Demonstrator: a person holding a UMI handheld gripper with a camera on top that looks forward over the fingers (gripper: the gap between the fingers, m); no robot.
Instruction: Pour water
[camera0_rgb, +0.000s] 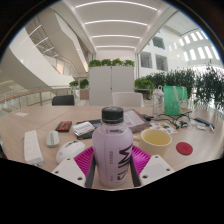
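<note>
A pale lilac bottle (112, 152) with a black cap and dark lettering stands upright between my fingers, filling the gap. My gripper (112, 166) is shut on it, both magenta pads (85, 159) pressing its sides. Just beyond the right finger sits a yellow cup (155, 138) on the round table (30, 120). The bottle's base is hidden below the fingers.
A red lid (184, 148) lies right of the cup. A white remote-like object (32, 148) and a small white object (53, 138) lie on the left, a dark wallet (65, 126) and papers (133, 121) behind. A green container (176, 99) and plants stand at the far right.
</note>
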